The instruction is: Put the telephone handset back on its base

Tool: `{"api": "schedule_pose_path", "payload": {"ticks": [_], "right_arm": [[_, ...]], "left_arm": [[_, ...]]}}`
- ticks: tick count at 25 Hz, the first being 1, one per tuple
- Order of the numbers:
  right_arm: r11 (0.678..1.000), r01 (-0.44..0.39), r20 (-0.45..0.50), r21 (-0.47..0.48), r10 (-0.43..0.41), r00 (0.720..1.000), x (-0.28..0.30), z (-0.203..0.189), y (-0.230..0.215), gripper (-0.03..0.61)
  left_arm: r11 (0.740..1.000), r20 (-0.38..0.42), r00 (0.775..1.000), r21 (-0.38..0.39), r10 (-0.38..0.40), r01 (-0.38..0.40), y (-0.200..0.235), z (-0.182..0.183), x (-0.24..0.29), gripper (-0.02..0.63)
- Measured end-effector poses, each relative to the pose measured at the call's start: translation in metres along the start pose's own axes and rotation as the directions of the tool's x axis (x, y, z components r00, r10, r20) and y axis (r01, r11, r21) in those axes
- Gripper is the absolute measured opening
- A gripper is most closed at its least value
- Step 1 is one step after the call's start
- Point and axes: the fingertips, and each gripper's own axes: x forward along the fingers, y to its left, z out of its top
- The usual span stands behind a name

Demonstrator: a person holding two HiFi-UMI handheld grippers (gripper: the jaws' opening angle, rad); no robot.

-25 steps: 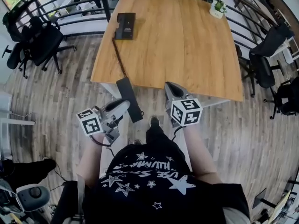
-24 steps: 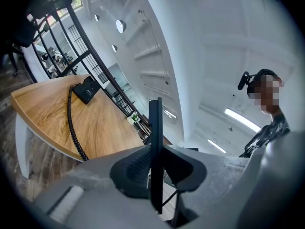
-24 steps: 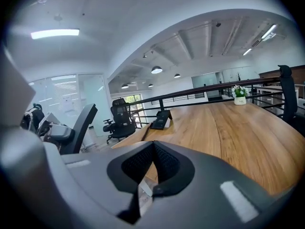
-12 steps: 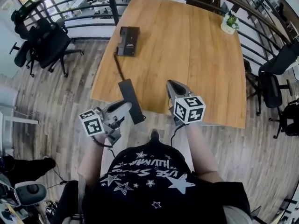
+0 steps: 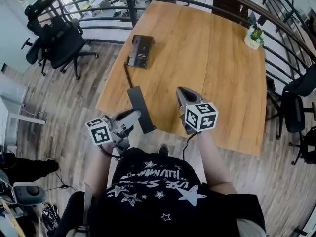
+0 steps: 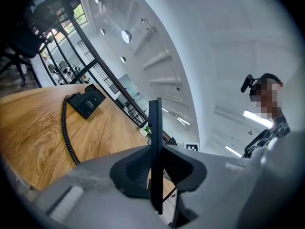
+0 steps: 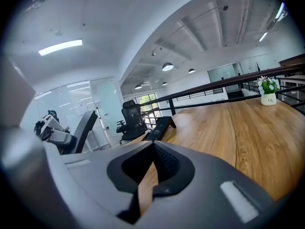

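The wooden table [image 5: 217, 63] carried the telephone base [image 5: 140, 51]. Nearer you than the base, your left gripper [image 5: 134, 115] was clamped on the handset [image 5: 137, 98], with its coiled cord [image 5: 129, 75] leading to the base. Right of the base, your right gripper [image 5: 182, 94] had its jaws together, empty.

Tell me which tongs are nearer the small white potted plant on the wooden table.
Right. The right tongs hover over the wooden table's near edge, diagonally across from the white potted plant; the left tongs, gripping the black telephone handset, are farther left.

one handset [image 5: 136, 98], one base [image 5: 140, 52], one table [image 5: 217, 63], one plant [image 5: 255, 36], two tongs [image 5: 134, 115] [image 5: 180, 90]
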Motion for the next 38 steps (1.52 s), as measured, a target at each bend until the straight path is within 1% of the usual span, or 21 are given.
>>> {"api": "schedule_pose_path", "payload": {"ticks": [5, 10, 14, 19, 22, 27, 31, 36, 38], "right_arm": [[0.999, -0.031, -0.027, 0.007, 0.031, 0.999, 0.01, -0.009, 0.0, 0.0], [0.999, -0.017, -0.052, 0.033, 0.019, 0.998, 0.019, -0.019, -0.005, -0.001], [0.997, 0.011, -0.027, 0.077, -0.009, 1.0, 0.027, -0.01, -0.011, 0.0], [0.996, 0.051, -0.008, 0.079, -0.051, 0.999, 0.042, 0.009, -0.018, -0.002], [0.992, 0.09, 0.008, 0.092, -0.091, 0.996, 0.054, 0.019, -0.023, 0.0], [0.988, 0.128, 0.001, 0.091, -0.128, 0.992, 0.08, 0.028, -0.024, 0.0], [0.983, 0.16, -0.004, 0.093, -0.16, 0.987, 0.095, 0.035, -0.027, 0.0], [0.978, 0.187, -0.008, 0.092, -0.187, 0.982, 0.101, 0.029, -0.029, 0.0], [0.975, 0.199, -0.017, 0.099, -0.198, 0.98, 0.113, 0.032, -0.03, 0.0]], "left_arm": [[0.999, 0.013, 0.999, -0.015, 0.037, -0.037, 0.007, -0.004, -0.004, 0.08], [0.998, 0.027, 0.998, -0.027, 0.051, -0.051, 0.024, 0.011, -0.007, 0.08], [0.999, 0.016, 1.0, -0.038, 0.024, -0.023, 0.044, 0.037, -0.002, 0.08], [1.0, -0.015, 1.0, 0.006, -0.023, 0.023, 0.061, 0.076, 0.015, 0.08], [0.999, -0.028, 0.998, 0.012, -0.051, 0.051, 0.074, 0.099, 0.021, 0.08], [0.996, -0.074, 0.994, 0.024, -0.081, 0.083, 0.103, 0.131, 0.025, 0.08], [0.993, -0.132, 0.986, 0.055, -0.099, 0.107, 0.122, 0.153, 0.029, 0.08], [0.987, -0.19, 0.975, 0.086, -0.117, 0.135, 0.138, 0.163, 0.034, 0.079], [0.986, -0.219, 0.968, 0.086, -0.122, 0.144, 0.151, 0.175, 0.037, 0.078]]}}
